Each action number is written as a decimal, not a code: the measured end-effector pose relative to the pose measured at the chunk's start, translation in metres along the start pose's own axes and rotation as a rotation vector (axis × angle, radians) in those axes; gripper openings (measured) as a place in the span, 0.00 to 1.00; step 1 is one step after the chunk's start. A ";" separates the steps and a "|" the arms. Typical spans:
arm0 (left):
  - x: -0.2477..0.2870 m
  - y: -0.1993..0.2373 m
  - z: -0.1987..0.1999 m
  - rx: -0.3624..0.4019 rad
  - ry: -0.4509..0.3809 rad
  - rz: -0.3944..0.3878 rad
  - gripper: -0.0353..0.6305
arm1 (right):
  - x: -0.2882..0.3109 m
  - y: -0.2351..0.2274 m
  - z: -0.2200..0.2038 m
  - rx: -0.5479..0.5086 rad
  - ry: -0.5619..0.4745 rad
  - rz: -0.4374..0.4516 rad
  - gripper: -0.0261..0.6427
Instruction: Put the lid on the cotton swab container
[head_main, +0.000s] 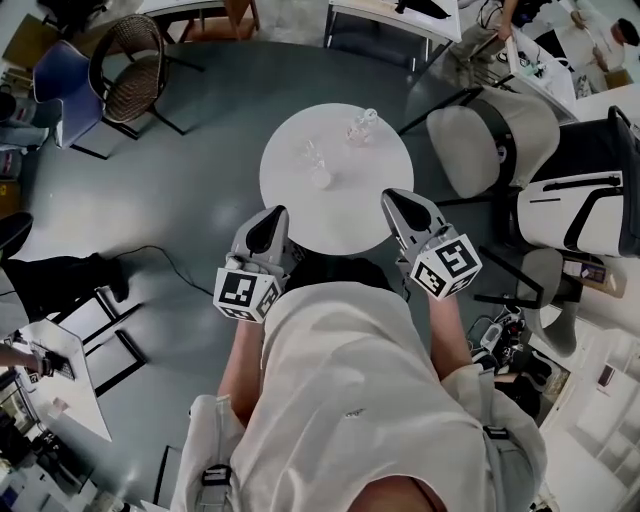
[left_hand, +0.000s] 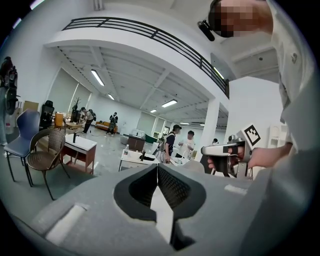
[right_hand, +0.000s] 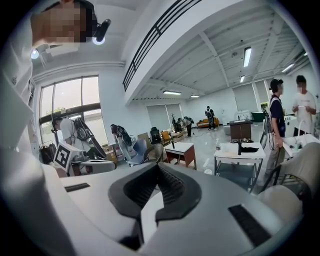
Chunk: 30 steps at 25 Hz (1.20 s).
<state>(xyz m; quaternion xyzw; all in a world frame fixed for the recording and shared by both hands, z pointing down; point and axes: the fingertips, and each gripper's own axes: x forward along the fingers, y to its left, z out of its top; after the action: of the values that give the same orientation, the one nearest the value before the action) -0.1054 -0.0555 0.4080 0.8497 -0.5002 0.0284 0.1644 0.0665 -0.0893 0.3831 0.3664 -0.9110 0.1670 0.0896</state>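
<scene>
In the head view a round white table (head_main: 345, 215) stands in front of me. Two small clear plastic items rest on it, one near the middle (head_main: 317, 166) and one farther back (head_main: 361, 126). I cannot tell which is the container and which the lid. My left gripper (head_main: 270, 218) hovers over the table's near left edge, and my right gripper (head_main: 396, 200) is over the near right edge. Both point roughly level into the room. In the left gripper view the jaws (left_hand: 157, 167) meet with nothing between them. The right gripper view shows the same (right_hand: 157, 167).
A blue chair (head_main: 60, 90) and a wicker chair (head_main: 135, 65) stand at the far left. Padded chairs (head_main: 500, 140) crowd the table's right side. A cable (head_main: 170, 262) runs across the grey floor. Desks (left_hand: 80, 145) and standing people (right_hand: 275, 115) fill the room beyond.
</scene>
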 end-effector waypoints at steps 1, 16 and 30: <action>0.002 0.007 -0.002 -0.003 0.010 -0.010 0.07 | 0.006 0.002 -0.001 -0.002 0.008 -0.003 0.05; 0.042 0.016 -0.043 -0.070 0.182 -0.052 0.07 | 0.071 -0.007 -0.028 -0.078 0.177 0.111 0.10; 0.056 -0.003 -0.064 -0.175 0.206 0.162 0.07 | 0.132 -0.046 -0.112 -0.293 0.437 0.352 0.15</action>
<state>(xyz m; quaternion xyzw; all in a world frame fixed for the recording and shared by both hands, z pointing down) -0.0677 -0.0822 0.4794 0.7815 -0.5482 0.0848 0.2855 0.0082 -0.1634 0.5354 0.1415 -0.9339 0.1216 0.3049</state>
